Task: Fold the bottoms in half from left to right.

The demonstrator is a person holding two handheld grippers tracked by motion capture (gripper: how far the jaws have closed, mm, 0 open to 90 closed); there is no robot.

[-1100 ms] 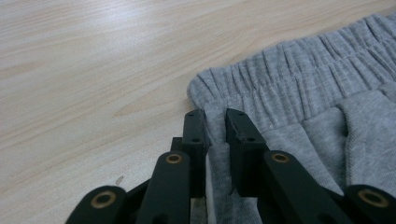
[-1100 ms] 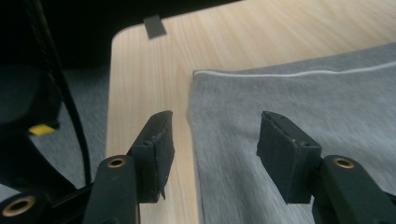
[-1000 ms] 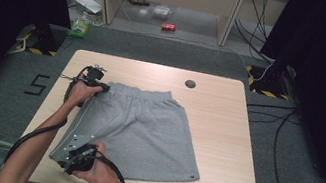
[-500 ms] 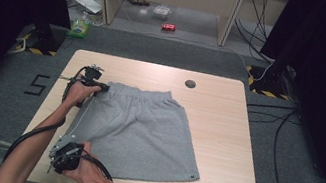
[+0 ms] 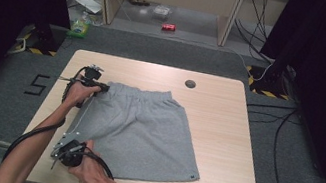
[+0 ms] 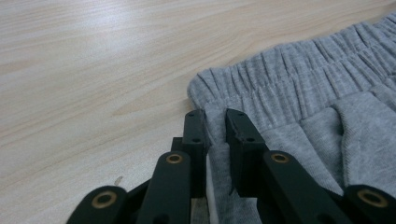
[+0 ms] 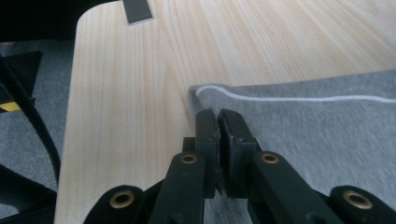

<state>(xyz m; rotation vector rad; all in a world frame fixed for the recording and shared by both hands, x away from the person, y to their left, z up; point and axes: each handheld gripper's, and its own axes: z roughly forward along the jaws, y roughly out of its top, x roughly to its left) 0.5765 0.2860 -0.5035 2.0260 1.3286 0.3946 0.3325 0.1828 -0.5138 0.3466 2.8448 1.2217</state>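
At lower left of the high view, shorts (image 5: 136, 130) pinched by both grippers, left (image 6: 215, 122) on waistband corner, right (image 7: 217, 119) just closed on hem corner.

A light wooden desk (image 5: 222, 147) with rounded corners has a round dark grommet (image 5: 190, 83) near its far edge. On the grey carpet floor (image 5: 168, 52) beyond lie a red can (image 5: 168, 27) and a green packet (image 5: 78, 30). A white "5" marking (image 5: 38, 84) sits left of the desk.
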